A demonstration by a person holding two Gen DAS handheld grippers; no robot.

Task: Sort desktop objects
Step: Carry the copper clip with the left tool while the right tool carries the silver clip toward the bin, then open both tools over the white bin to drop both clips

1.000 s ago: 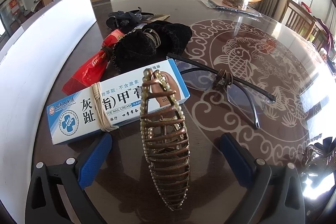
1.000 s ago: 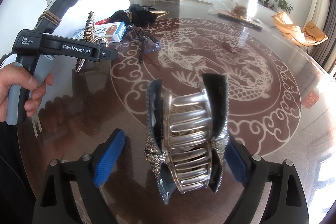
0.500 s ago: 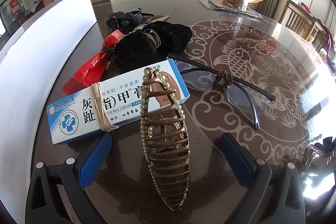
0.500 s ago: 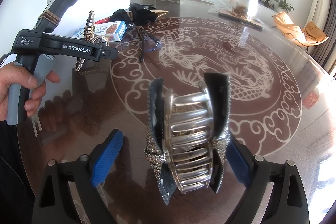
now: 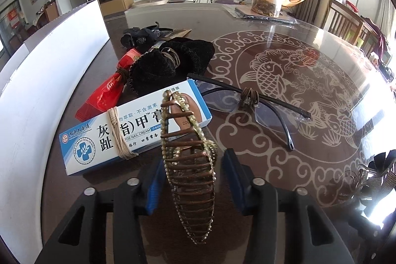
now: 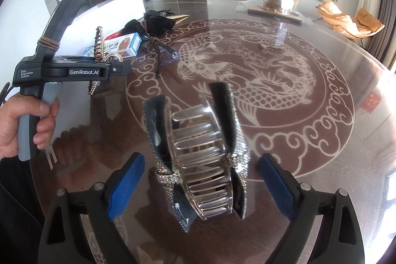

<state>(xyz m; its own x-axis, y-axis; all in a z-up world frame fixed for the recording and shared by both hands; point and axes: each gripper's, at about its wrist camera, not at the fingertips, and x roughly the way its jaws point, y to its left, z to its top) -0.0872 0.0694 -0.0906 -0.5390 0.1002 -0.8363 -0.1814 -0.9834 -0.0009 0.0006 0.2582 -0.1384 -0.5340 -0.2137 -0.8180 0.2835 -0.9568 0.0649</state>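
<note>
Two hair claws stand on the glass table, one between each pair of blue pads. Between the left gripper jaws, the bronze beaded claw has its long axis running straight ahead from the jaws, tip pointing away toward the nail cream box; the pads have closed in right beside its flanks, though actual contact cannot be made out. Between the right gripper jaws, the rhinestone claw with clear teeth also lies lengthwise along the fingers, leaning slightly right at its far end; these jaws are spread wide, both pads well apart from it. Ahead and right of the left jaws lie glasses
</note>
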